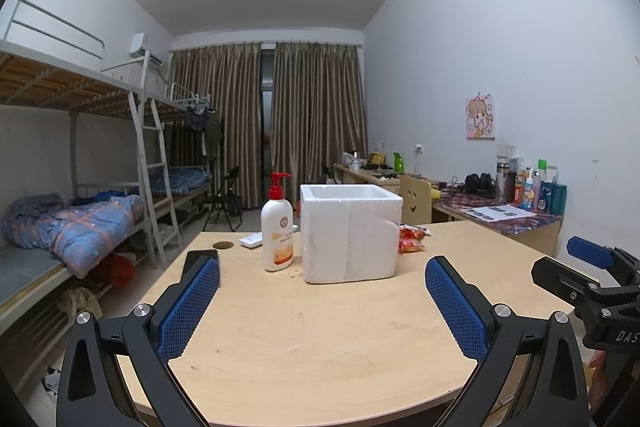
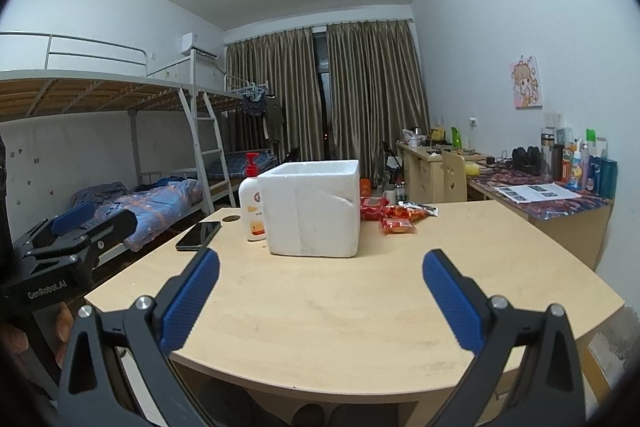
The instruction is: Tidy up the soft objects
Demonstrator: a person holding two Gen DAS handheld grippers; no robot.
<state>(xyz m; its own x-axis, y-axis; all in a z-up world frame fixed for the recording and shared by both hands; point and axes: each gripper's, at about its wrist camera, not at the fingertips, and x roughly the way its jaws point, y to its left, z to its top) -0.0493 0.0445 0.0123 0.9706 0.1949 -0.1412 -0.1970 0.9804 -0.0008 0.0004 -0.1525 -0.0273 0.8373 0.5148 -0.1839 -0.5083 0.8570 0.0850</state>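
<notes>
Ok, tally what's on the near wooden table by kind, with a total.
Foam box: 1
Pump bottle: 1
Phone: 1
Red snack packets: at least 3, partly hidden by the box
White flat item: 1
Total: at least 7

We see our right gripper [image 2: 320, 291] spread wide above the pale wooden table [image 2: 360, 307], facing a white foam box [image 2: 316, 207].

"GenRobot.AI" on left hand-held gripper [image 2: 92, 223], "DAS" on right hand-held gripper [image 1: 592, 255]
</notes>
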